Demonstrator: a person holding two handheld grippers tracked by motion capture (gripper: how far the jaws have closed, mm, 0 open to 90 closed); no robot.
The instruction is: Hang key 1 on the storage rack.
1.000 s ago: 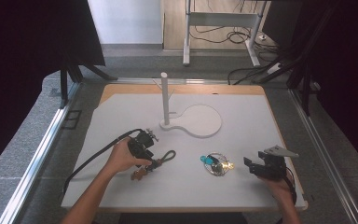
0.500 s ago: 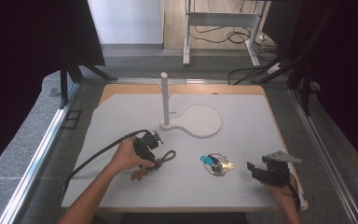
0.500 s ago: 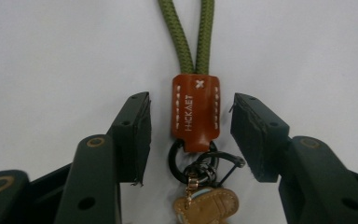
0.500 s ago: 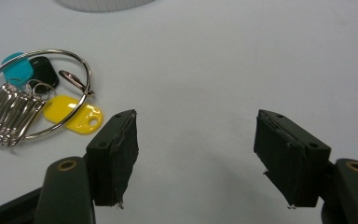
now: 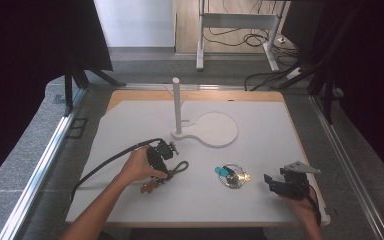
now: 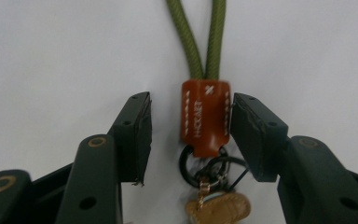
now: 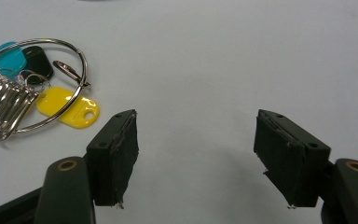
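1. Since the earlier frame your left gripper [image 5: 166, 159] has crept a little along the mat toward the keychain; its jaws have just been closing, with the brown leather tab [image 6: 204, 116] between them
2. Left gripper now: half spread, not pinching. One pad looks about touching the tab's edge, the other stands apart from it
3. Keychain lies flat on the white mat [image 5: 260, 210], green cord loop [image 6: 203, 39] running away from the gripper, rings and tan charm [image 6: 218, 209] trailing toward it
4. Right gripper [image 5: 275, 186] spread wide, nothing between the jaws, parked near the ring of keys [image 5: 232, 176] with teal and yellow tags
5. Done: jaws lined up on the tab. Left: squeeze, lift. White post stand [image 5: 177, 106] is bare, probably the target
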